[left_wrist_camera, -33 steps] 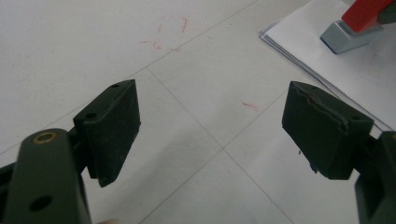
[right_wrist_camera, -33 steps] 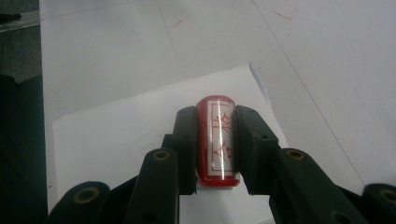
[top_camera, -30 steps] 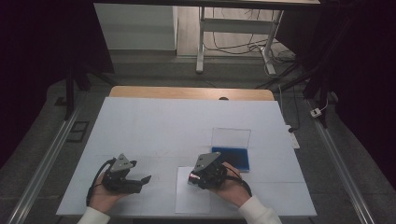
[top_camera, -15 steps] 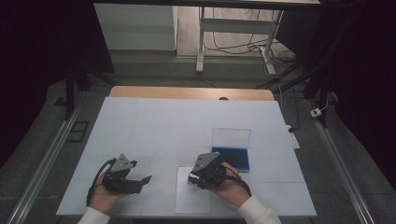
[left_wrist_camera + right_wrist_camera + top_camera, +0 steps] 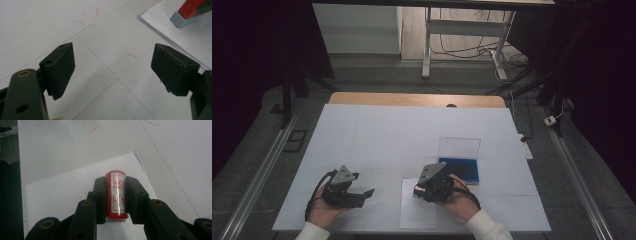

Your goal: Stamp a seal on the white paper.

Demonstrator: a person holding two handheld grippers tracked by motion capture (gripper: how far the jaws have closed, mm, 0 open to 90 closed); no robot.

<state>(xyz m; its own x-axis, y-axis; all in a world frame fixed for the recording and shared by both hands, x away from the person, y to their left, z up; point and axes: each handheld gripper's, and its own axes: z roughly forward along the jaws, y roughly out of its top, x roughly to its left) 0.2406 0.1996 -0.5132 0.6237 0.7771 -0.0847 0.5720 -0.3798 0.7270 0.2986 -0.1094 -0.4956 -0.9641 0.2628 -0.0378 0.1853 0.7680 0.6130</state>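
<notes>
A red stamp (image 5: 116, 195) with a white label of red characters is clamped between the two black jaws of my right gripper (image 5: 115, 183), which is shut on it. The stamp hangs over a white sheet of paper (image 5: 62, 187). In the high view the right gripper (image 5: 421, 189) sits at the paper's (image 5: 414, 215) top edge, with the stamp (image 5: 417, 190) at its left tip. My left gripper (image 5: 364, 195) rests on the table to the left, its jaws pointing toward the paper. Its pads (image 5: 60, 67) stand wide apart with nothing between them. The left gripper view also catches the stamp's (image 5: 190, 10) red body and grey base.
A blue ink pad (image 5: 460, 169) with its clear lid (image 5: 459, 147) standing up lies just right of the right gripper. The white table (image 5: 387, 135) has faint red marks (image 5: 86, 17). Metal rails run along both sides, and a desk frame (image 5: 462, 30) with cables stands beyond the far edge.
</notes>
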